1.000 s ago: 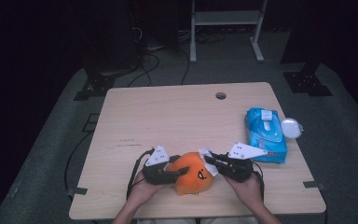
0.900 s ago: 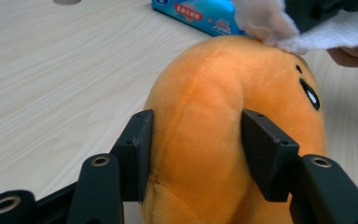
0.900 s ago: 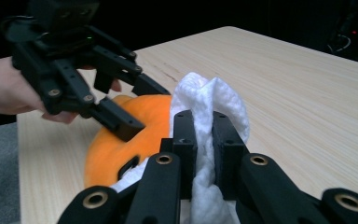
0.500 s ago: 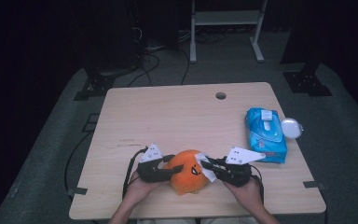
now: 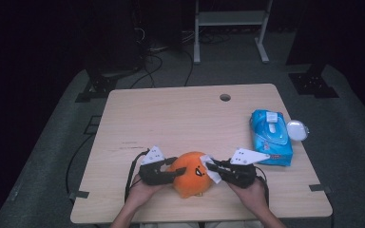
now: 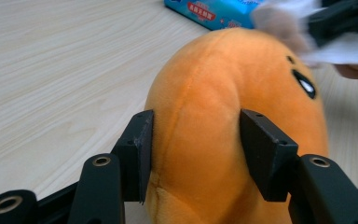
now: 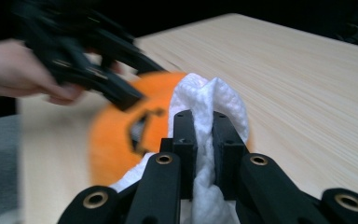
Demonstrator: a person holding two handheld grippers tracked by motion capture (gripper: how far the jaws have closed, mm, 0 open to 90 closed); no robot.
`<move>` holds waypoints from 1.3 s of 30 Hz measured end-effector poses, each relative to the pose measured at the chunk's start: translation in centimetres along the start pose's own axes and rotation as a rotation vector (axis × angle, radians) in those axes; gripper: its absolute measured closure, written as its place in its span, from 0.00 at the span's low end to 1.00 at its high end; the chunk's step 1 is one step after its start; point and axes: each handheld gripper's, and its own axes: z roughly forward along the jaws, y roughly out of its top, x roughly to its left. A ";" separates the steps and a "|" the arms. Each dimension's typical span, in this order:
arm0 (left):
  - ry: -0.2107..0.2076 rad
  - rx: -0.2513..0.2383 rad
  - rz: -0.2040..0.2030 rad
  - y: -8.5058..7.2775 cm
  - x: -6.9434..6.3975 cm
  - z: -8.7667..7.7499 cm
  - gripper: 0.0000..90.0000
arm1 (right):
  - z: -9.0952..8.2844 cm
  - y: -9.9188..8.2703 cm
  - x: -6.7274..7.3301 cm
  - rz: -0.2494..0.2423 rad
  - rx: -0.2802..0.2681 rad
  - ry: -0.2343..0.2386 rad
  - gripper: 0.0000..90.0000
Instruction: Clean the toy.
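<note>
Near the table's (image 5: pixel 180 118) front edge I have my left gripper (image 5: pixel 171 170) clamped on the orange plush toy (image 5: pixel 191 173), while my right gripper (image 5: pixel 212 167) pinches a white wipe (image 7: pixel 212 112) against its face.

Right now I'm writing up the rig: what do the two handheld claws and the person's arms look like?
Both are black. The left claw and right claw each carry a pale grey three-cornered plate on top and trail a black cable. Each claw's own view shows flat rectangular jaw pads on jointed links with brass-coloured rivets. The forearms are bare; no sleeves or gloves show.
</note>
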 end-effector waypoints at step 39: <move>0.011 -0.010 -0.030 0.0 -0.1 0.3 0.53 | 0.0 -0.4 -0.6 0.009 0.011 -0.015 0.90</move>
